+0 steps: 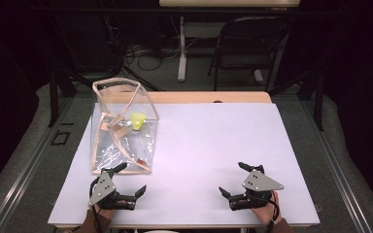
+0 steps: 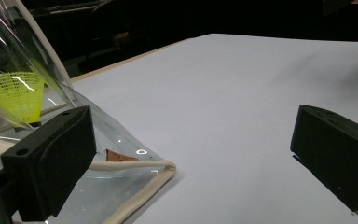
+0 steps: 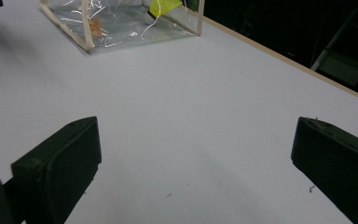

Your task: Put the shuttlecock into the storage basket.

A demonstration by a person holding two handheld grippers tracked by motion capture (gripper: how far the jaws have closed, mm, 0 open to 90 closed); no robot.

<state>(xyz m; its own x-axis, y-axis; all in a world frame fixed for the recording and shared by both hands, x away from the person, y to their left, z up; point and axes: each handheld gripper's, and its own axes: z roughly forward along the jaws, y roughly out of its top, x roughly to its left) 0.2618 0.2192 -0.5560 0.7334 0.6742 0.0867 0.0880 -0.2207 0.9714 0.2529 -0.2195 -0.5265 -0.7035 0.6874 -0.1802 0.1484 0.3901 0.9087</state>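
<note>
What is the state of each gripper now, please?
Left gripper: open, holding nothing, beside the clear bag.
Right gripper: open, holding nothing.

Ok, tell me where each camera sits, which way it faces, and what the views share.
High view: above the person's table edge, looking forward and down at the table; shows the forearms, left hand-held gripper and right hand-held gripper.
Left gripper view: on the left hand-held gripper, looking past the bag corner; own jaws wide apart.
Right gripper view: on the right hand-held gripper, facing across the table towards the bag; own jaws wide apart.
Shared: all three show the clear bag with the yellow shuttlecock.
</note>
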